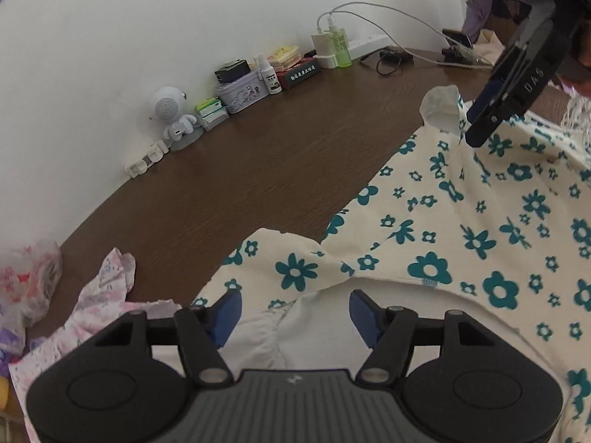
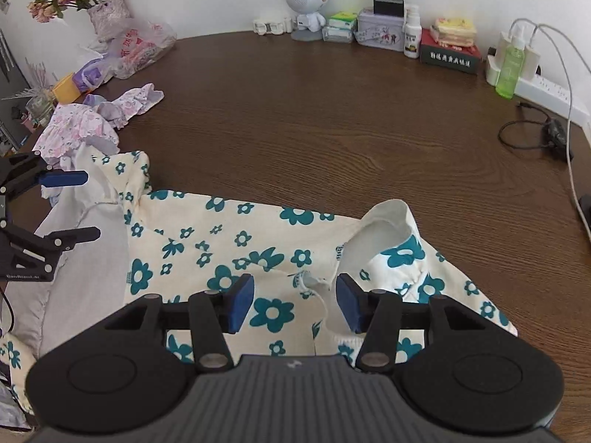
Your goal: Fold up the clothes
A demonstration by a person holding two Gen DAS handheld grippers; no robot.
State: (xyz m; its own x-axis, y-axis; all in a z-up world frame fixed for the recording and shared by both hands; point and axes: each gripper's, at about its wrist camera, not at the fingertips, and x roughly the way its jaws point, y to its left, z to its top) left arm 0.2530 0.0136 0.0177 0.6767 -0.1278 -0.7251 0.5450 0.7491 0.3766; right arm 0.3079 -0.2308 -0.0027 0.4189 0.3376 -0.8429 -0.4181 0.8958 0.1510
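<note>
A cream garment with teal flowers (image 1: 480, 221) lies spread on the brown table (image 1: 240, 170); it also shows in the right wrist view (image 2: 229, 251). My left gripper (image 1: 295, 312) is open, its blue pads on either side of the garment's white inner lining at the near edge. My right gripper (image 2: 295, 301) is open over the garment near its white collar and a drawstring. The right gripper also shows in the left wrist view (image 1: 480, 125), low over the cloth. The left gripper shows open at the left of the right wrist view (image 2: 86, 206).
A pink floral garment (image 2: 92, 122) lies at the table's left beside plastic bags (image 2: 140, 48) and a flower vase (image 2: 107, 11). Along the back wall stand a white robot figure (image 2: 306, 3), boxes, tins, bottles, a power strip (image 2: 543, 86) and cables (image 2: 532, 136).
</note>
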